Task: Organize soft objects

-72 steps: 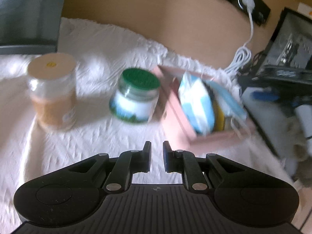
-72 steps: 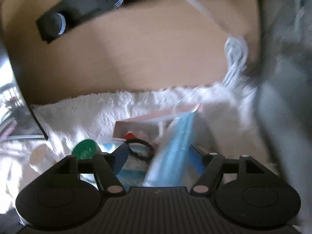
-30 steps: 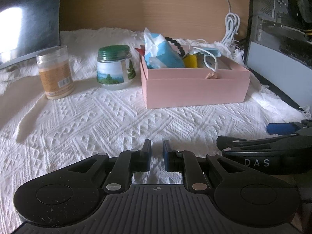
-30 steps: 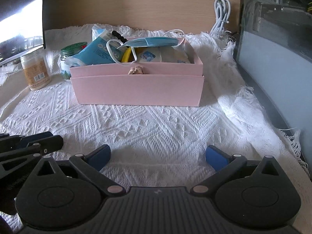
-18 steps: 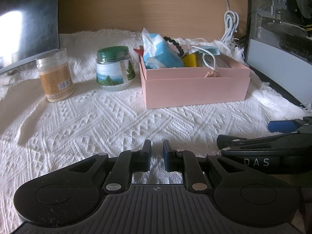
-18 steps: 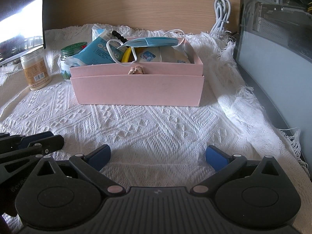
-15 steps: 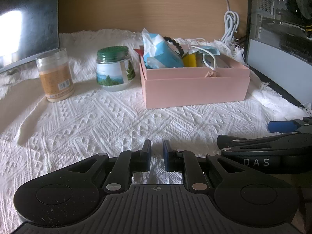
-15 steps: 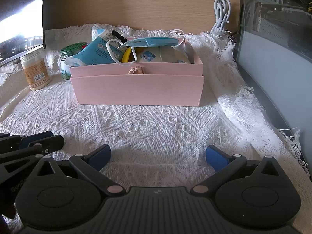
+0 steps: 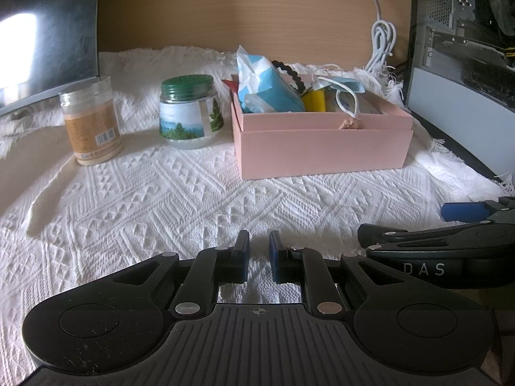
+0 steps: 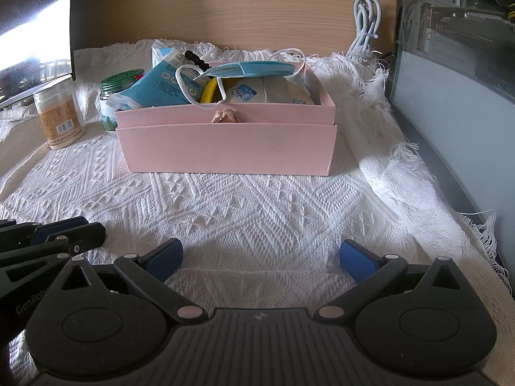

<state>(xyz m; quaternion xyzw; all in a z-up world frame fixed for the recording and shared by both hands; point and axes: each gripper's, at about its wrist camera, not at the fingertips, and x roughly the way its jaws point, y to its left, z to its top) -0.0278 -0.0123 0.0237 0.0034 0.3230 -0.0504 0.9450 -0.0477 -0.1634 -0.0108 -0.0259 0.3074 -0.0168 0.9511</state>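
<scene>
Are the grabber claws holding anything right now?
No, nothing is held. The left gripper is nearly closed with only white cloth showing in the gap, and the right gripper is wide open, both back from the pink cardboard box.

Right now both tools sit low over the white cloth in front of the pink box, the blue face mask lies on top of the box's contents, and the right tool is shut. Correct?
Not quite: the right tool is open, its blue fingers spread wide with nothing between them, as the right wrist view shows. The rest stands: both tools sit low over the white cloth in front of the pink box, and the blue face mask lies on top of its contents.
</scene>
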